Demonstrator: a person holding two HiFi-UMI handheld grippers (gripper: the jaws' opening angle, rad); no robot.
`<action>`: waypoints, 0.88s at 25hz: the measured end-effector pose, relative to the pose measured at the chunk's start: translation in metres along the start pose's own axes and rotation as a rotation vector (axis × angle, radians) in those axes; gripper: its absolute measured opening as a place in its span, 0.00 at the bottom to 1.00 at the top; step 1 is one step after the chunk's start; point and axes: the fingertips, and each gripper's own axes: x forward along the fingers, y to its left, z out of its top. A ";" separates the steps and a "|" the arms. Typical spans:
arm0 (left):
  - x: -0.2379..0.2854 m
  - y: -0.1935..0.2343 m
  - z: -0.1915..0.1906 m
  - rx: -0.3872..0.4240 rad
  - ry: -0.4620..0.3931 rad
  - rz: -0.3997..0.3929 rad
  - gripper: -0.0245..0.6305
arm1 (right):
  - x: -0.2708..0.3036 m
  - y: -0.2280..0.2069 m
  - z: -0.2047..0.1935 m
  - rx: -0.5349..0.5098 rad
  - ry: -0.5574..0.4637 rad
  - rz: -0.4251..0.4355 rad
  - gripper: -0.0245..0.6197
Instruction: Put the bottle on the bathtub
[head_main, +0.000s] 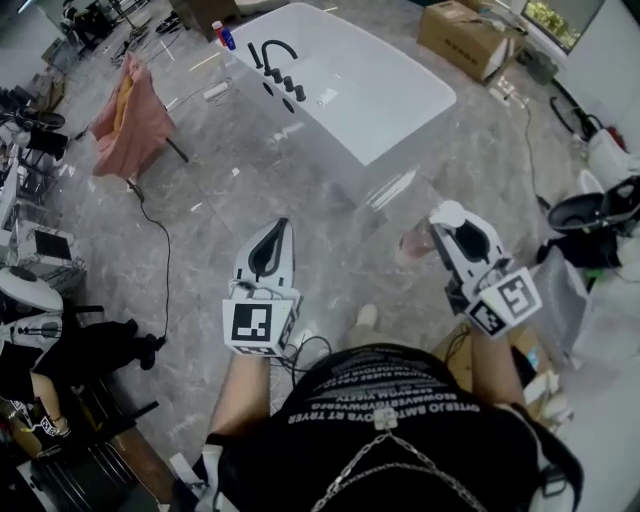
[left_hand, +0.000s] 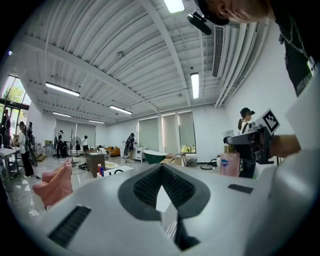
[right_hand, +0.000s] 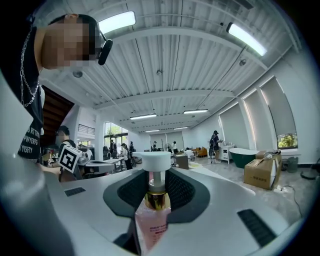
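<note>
Closest in, the person's black printed top (head_main: 390, 400) fills the bottom of the head view, with both grippers held out over the grey marbled floor (head_main: 250, 190). Beyond that floor stands the white bathtub (head_main: 380, 90), well apart from the grippers. A pink cloth (head_main: 130, 115) hangs on a stand to its left, and a cardboard box (head_main: 465, 35) sits past its right end. The left gripper (head_main: 281, 224) has its jaws together with nothing between them. The right gripper (head_main: 445, 228) is clamped on the pink pump bottle (head_main: 413, 244), which stands upright between its jaws. A black faucet (head_main: 277, 50) rises at the bathtub's left rim, a black cable (head_main: 163, 250) trails across the floor at left, and a small red-and-blue bottle (head_main: 226, 36) stands by the tub's far left corner.
</note>
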 end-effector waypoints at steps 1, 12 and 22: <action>0.004 0.000 -0.003 -0.003 0.007 0.001 0.04 | 0.001 -0.005 -0.001 0.004 0.002 -0.004 0.19; 0.052 -0.007 0.016 0.018 -0.008 0.022 0.04 | 0.023 -0.040 -0.005 -0.011 0.006 0.018 0.19; 0.054 -0.012 0.035 0.037 -0.034 0.064 0.04 | 0.027 -0.057 0.004 -0.010 -0.008 0.049 0.19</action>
